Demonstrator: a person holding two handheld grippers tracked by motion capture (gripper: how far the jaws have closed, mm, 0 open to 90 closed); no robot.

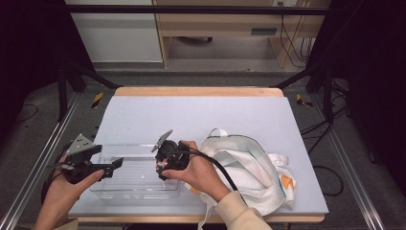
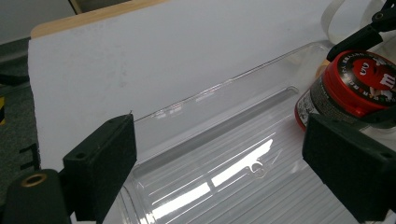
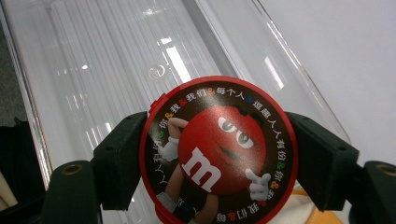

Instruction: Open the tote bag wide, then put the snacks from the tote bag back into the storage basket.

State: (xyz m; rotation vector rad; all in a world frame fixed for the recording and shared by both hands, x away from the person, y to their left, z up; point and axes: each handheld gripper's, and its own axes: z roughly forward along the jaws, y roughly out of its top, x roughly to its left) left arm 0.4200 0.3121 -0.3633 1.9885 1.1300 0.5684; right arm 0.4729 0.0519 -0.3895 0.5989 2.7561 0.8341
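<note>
Where jaws clamp the candy tub (image 3: 217, 156), right hand-held gripper (image 1: 165, 163).

Clear tray (image 1: 139, 191) on table (image 1: 201, 112) front-left; cloth bag (image 1: 249, 172) just right.

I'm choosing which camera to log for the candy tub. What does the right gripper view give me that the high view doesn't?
Right gripper view alone: the red lid of the candy tub, with its cartoon figure and ring of printed characters, clamped between the right gripper's two black pads.

High view alone: the white cloth bag beside the person's right hand, the left gripper open over the bin's left end, and the whole white table.

Both: the clear plastic bin and the right gripper above it.
</note>
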